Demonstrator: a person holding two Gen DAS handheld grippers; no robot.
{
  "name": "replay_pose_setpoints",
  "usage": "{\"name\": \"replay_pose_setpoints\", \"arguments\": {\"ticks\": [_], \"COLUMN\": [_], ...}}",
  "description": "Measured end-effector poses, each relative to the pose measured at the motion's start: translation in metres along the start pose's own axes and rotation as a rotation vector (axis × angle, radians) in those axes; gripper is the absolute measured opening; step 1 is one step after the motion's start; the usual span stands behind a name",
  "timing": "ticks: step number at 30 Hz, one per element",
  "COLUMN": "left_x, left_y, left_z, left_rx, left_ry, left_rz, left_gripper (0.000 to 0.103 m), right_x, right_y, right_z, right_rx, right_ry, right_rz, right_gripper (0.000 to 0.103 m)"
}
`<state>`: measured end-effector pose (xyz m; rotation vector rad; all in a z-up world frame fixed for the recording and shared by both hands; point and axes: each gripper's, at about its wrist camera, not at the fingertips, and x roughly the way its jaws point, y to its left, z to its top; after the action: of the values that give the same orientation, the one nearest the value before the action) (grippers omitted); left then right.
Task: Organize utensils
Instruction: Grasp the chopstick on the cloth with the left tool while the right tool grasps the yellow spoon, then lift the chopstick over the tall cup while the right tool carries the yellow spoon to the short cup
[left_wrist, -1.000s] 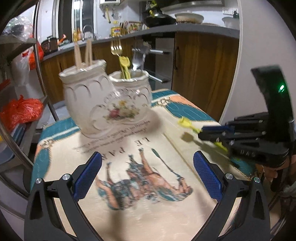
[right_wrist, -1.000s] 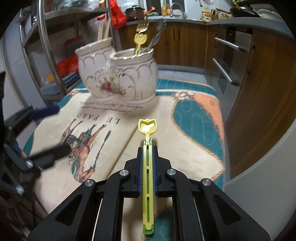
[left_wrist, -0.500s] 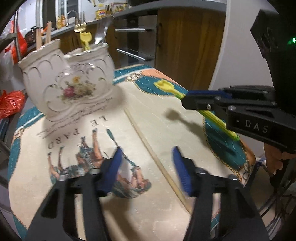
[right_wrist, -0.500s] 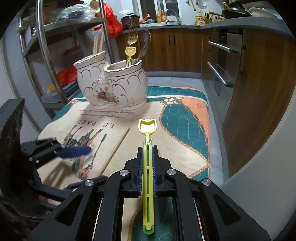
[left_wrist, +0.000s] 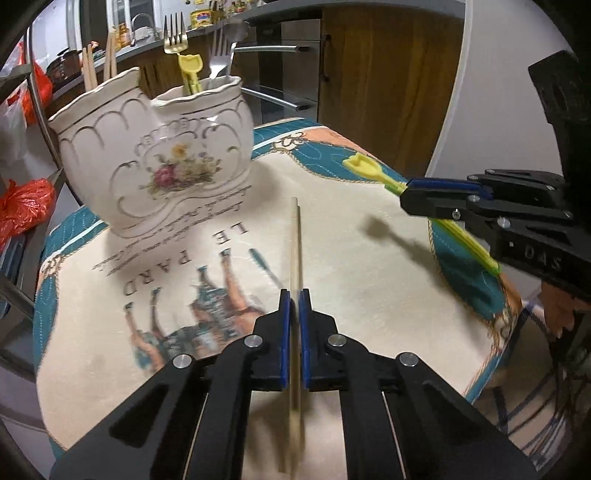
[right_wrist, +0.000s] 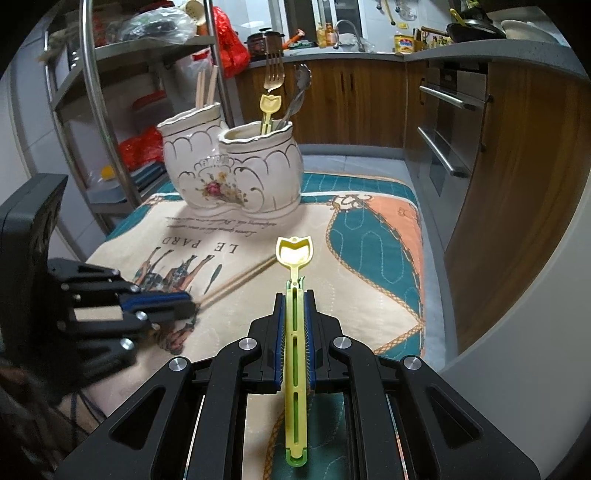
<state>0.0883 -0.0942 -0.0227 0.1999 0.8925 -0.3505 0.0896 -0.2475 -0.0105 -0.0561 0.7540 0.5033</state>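
A white floral ceramic holder (left_wrist: 155, 158) (right_wrist: 229, 173) with two pots stands at the back of the printed cloth. Its left pot holds wooden chopsticks (right_wrist: 206, 88); its right pot holds a gold fork (right_wrist: 274, 74), a yellow plastic utensil and silver cutlery. My left gripper (left_wrist: 294, 295) (right_wrist: 184, 302) is low over the cloth, its jaws closing with the pads pressed on a wooden chopstick (left_wrist: 294, 240) (right_wrist: 243, 277) that lies on the cloth. My right gripper (right_wrist: 295, 295) (left_wrist: 406, 192) is shut on a yellow tulip-tipped utensil (right_wrist: 294, 253) (left_wrist: 364, 168), held above the cloth.
The cloth (left_wrist: 369, 277) covers a small table whose right edge drops off beside wooden cabinets and an oven (right_wrist: 443, 129). A metal shelf rack (right_wrist: 92, 110) with red bags (left_wrist: 22, 206) stands left of the holder.
My left gripper went from wide open to shut on the chopstick, swinging in and dipping toward the cloth. The right gripper kept its hold on the yellow utensil and hardly moved.
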Motion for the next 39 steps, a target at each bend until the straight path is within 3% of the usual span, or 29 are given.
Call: {"name": "replay_pose_setpoints", "arguments": {"ticks": [8, 21, 28, 39], "left_x": [-0.016, -0.018, -0.011, -0.035], "left_y": [0.033, 0.051, 0.054, 0.075], "left_z": [-0.018, -0.03, -0.026, -0.02], "left_rx": [0.072, -0.005, -0.005, -0.008], "left_ry": [0.069, 0.071, 0.026, -0.144], "left_rz": [0.005, -0.008, -0.019, -0.053], "left_gripper": [0.005, 0.007, 0.005, 0.005], "right_x": [0.002, 0.005, 0.006, 0.008], "right_y": [0.007, 0.013, 0.019, 0.019], "right_z": [0.002, 0.003, 0.005, 0.023], "right_rx": [-0.017, -0.026, -0.018, 0.014], "right_ry": [-0.003, 0.007, -0.021, -0.059], "right_rz": [0.015, 0.015, 0.014, 0.002], "right_gripper": [0.01, 0.01, 0.01, 0.01]}}
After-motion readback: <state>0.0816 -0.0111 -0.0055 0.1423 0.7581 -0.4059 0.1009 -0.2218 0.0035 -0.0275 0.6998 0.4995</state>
